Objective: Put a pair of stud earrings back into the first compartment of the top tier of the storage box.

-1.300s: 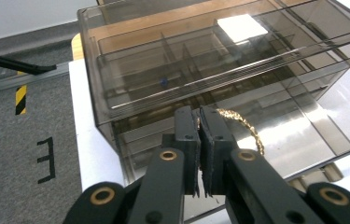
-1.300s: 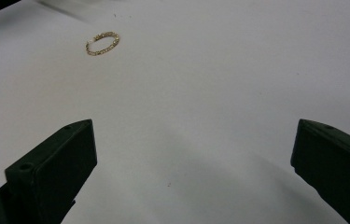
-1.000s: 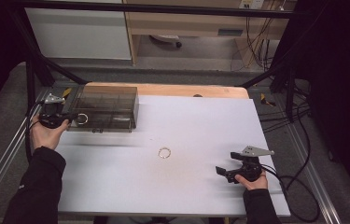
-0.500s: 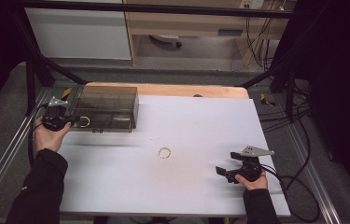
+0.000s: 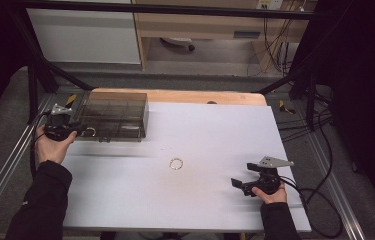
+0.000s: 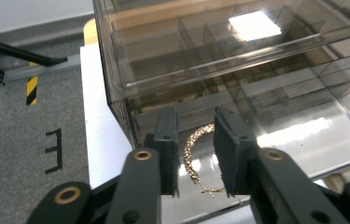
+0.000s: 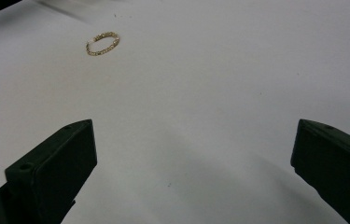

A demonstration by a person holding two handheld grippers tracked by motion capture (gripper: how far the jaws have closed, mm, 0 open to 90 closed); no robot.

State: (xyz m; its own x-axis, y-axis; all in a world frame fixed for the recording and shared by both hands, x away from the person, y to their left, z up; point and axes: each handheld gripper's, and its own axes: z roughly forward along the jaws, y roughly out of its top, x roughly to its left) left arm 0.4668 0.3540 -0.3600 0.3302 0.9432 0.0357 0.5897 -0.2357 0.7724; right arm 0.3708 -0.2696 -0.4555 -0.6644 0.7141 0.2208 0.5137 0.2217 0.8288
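Left gripper [image 6: 196, 163] is backing off the smoked organizer box [image 5: 112, 115], jaws released around gold bracelet [image 6: 196, 161]; right gripper [image 7: 191, 154] idling open near second bracelet [image 7: 103, 43].

Black sleeves cover both forearms at the frame's bottom. The left gripper [image 6: 196, 154] has black jaws with brass-ringed screw holes. The right gripper [image 5: 239, 184] carries a grey three-cornered plate and trails a black cable.

Black "E" mark on floor [image 6: 54, 150]

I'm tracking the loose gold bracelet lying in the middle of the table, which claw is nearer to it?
Right. The right claw sits just beyond the bracelet, jaws wide apart; the left claw is farther off at the clear box.
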